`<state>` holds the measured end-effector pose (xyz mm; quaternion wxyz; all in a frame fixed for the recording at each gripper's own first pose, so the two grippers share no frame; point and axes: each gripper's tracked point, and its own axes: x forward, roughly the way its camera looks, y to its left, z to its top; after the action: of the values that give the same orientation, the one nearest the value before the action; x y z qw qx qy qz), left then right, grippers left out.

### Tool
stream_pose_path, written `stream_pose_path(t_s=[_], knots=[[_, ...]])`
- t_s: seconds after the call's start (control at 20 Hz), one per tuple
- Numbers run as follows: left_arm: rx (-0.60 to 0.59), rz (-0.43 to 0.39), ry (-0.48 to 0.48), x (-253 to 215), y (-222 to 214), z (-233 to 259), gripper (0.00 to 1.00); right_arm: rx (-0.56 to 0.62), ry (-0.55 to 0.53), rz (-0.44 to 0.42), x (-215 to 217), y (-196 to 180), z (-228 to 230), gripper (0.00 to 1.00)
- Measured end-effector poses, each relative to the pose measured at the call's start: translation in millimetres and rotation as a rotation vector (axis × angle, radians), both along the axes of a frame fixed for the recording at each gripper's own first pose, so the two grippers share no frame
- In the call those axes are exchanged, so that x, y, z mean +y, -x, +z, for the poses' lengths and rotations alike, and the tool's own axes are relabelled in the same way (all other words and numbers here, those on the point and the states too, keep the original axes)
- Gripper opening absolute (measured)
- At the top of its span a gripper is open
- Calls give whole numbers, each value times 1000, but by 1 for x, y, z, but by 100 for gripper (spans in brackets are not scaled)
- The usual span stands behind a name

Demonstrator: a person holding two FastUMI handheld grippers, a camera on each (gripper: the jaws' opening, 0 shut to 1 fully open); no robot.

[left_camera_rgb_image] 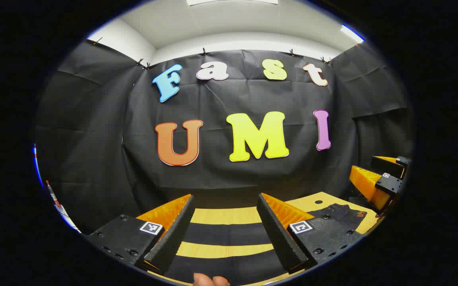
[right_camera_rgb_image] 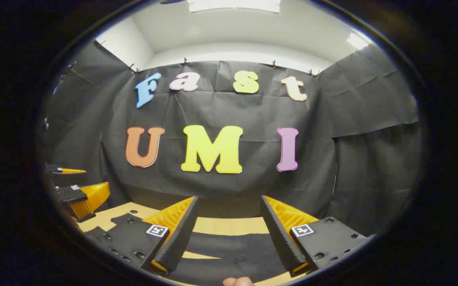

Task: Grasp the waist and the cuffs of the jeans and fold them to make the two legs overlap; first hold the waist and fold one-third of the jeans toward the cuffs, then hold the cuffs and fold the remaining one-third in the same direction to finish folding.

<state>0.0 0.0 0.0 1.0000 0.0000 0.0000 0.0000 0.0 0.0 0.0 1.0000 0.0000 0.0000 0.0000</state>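
Both grippers, left [left_camera_rgb_image: 225, 234] and right [right_camera_rgb_image: 229, 234], hovered with jaws spread and nothing between them above the dark jeans [left_camera_rgb_image: 229, 234], which lay flat across the wooden desk [left_camera_rgb_image: 225, 215].

Count of things on view

One pair of dark jeans [left_camera_rgb_image: 229, 234] on one wooden table [left_camera_rgb_image: 225, 215]; two grippers, left gripper [left_camera_rgb_image: 225, 234] and right gripper [right_camera_rgb_image: 229, 234].

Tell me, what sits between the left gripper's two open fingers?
In the left gripper view, the left gripper frames dark denim jeans lying in bands across the light wooden table; nothing is gripped.
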Motion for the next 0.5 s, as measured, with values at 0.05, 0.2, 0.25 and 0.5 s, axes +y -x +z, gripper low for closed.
stream_pose_path(t_s=[0.05, 0.2, 0.25, 0.5], knots=[[-2, -2, 0, -1, 0, 1, 100, -3, 3, -1, 0, -1, 2, 95], [-14, 6, 3, 2, -2, 4, 100, -9, 8, 2, 1, -2, 4, 95], [-17, 10, 4, 3, -3, 5, 100, -9, 9, 3, 2, -2, 5, 95], [-19, 21, -3, 4, -2, 3, 100, -7, 10, 11, 4, -5, 4, 96]])
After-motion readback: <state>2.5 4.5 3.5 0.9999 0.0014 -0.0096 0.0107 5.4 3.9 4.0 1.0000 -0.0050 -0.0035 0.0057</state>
